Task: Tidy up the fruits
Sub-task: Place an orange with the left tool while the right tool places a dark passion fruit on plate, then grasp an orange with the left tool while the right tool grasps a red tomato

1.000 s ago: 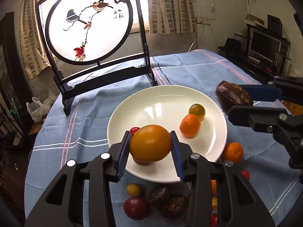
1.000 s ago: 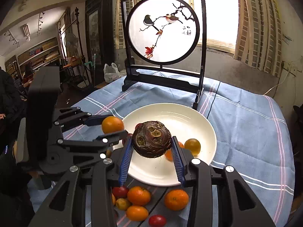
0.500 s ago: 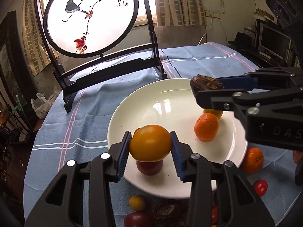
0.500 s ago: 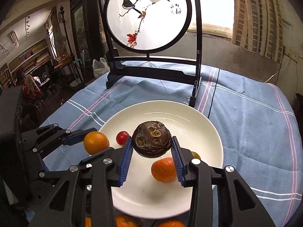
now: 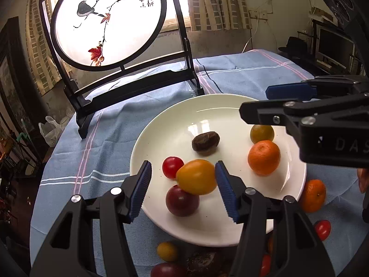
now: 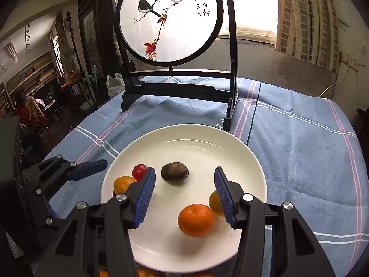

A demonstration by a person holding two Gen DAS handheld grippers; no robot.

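A white plate (image 5: pixel 175 124) (image 6: pixel 196 138) lies on the blue striped cloth. My left gripper (image 5: pixel 183 191) hangs low over its near rim with its jaws opening. The orange-yellow fruit (image 5: pixel 196 176) lies between them on the plate, propped on a dark red fruit (image 5: pixel 182 200) beside a red tomato (image 5: pixel 172 167); the left pad stands clear of it. My right gripper (image 6: pixel 184 194) is also opening, with nothing in it. The brown fruit (image 6: pixel 174 173) (image 5: pixel 205 143) rests mid-plate just ahead of its pads. A mandarin (image 6: pixel 196 217) and a yellow fruit (image 6: pixel 215 203) lie to the right.
A round bird-painted screen on a black stand (image 5: pixel 108 20) (image 6: pixel 168 20) rises behind the plate. Loose fruits lie on the cloth near the plate's front rim: a mandarin (image 5: pixel 312 195), a red tomato (image 5: pixel 322 229), a yellow one (image 5: pixel 167 251). My right gripper (image 5: pixel 253 101) crosses the upper right of the left wrist view.
Both grippers sank toward the plate and opened. The orange-yellow fruit left the left pads and settled by the tomatoes. The brown fruit dropped from the right pads onto the plate.
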